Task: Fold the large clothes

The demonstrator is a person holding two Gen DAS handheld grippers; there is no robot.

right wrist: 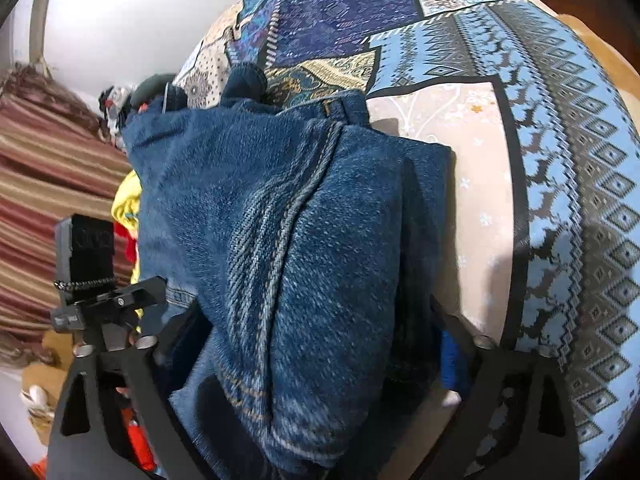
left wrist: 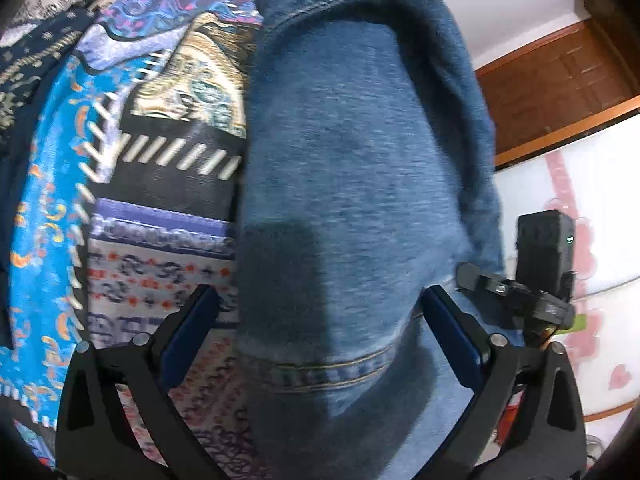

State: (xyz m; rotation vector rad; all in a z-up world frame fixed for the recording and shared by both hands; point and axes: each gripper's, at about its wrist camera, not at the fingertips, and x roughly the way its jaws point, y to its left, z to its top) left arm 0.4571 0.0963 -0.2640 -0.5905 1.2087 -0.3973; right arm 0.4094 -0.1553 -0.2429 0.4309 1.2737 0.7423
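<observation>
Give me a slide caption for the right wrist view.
Folded blue jeans between the open right tool's fingers, above a patchwork bedspread.

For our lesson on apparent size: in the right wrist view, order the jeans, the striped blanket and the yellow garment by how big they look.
1. jeans, largest, though nearest the lens
2. striped blanket
3. yellow garment, mostly hidden

Your jeans (left wrist: 360,184) are thick blue denim, matt and coarse, with a clear twill weave and raised tan stitching along the seams in the right wrist view (right wrist: 288,240). The patchwork bedspread (left wrist: 160,184) under them is a printed woven cloth, flat and dull. Your left tongs (left wrist: 320,312) are matt black plastic with blue pads (left wrist: 452,332) and small shiny metal pins.
</observation>
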